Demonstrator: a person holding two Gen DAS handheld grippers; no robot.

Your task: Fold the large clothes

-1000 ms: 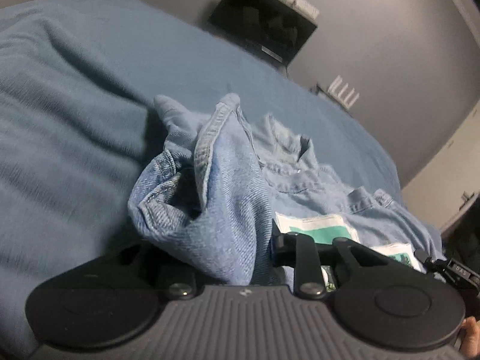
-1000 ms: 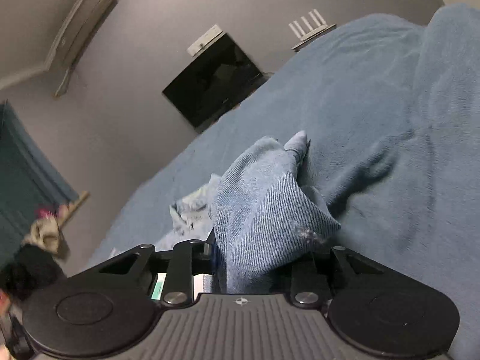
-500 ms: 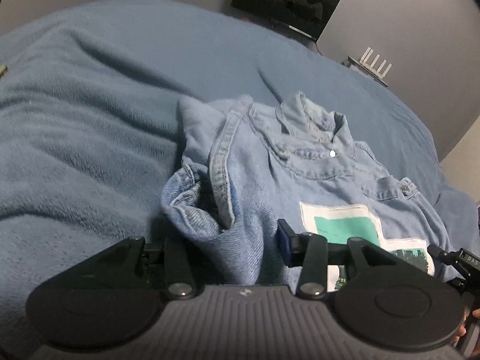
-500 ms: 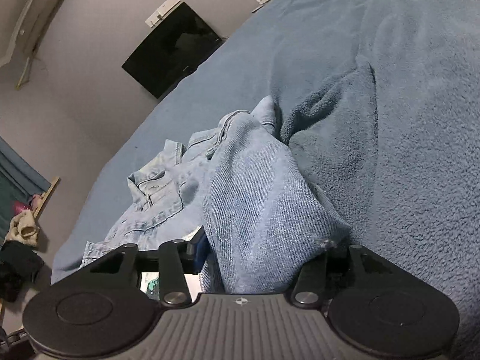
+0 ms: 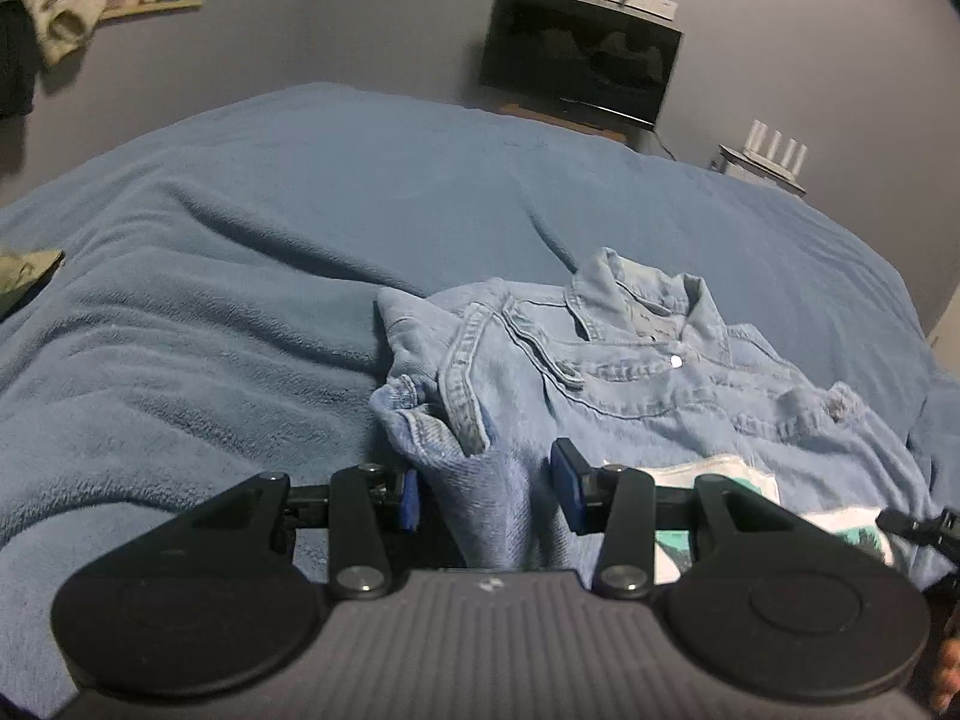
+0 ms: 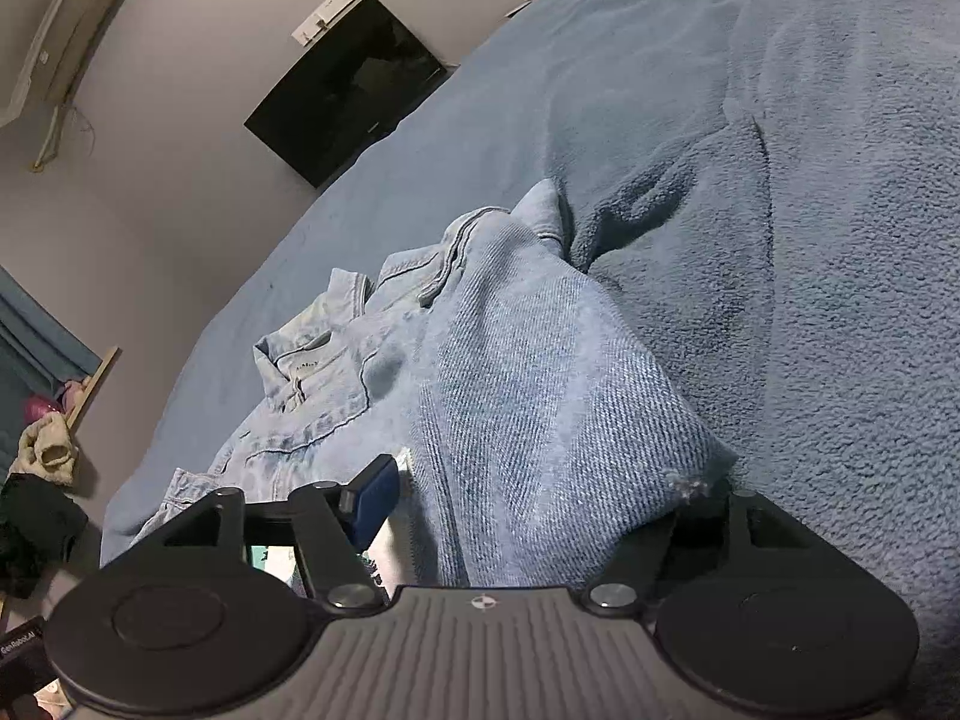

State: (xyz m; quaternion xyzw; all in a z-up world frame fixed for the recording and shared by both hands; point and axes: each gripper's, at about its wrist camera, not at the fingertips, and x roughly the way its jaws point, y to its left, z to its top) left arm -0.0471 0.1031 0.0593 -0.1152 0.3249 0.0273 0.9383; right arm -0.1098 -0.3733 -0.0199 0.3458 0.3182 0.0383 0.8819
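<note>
A light-blue denim jacket [image 5: 630, 396] lies collar-up on the blue blanket [image 5: 240, 300], with a white and teal print [image 5: 720, 474] on its near part. My left gripper [image 5: 489, 495] stands open at the jacket's left side. A bunched fold of denim [image 5: 498, 504] sits loose between its blue pads, with a gap showing at the right pad. In the right wrist view the jacket [image 6: 324, 396] lies to the left. A folded-over sleeve [image 6: 540, 408] lies between the jaws of my right gripper [image 6: 534, 504]. These jaws are opening; the left pad [image 6: 375, 504] stands clear of the cloth, and denim hides the right one.
The blanket [image 6: 810, 240] covers the whole bed and is rumpled to the right. A dark screen [image 5: 579, 54] hangs on the far wall, with a white router [image 5: 771, 153] beside it. Clothes [image 5: 60, 18] hang at the far left.
Both grippers have let go of the denim they pinched and their jaws have spread. The raised folds have sunk onto the jacket. My left gripper has lifted and pulled back.
</note>
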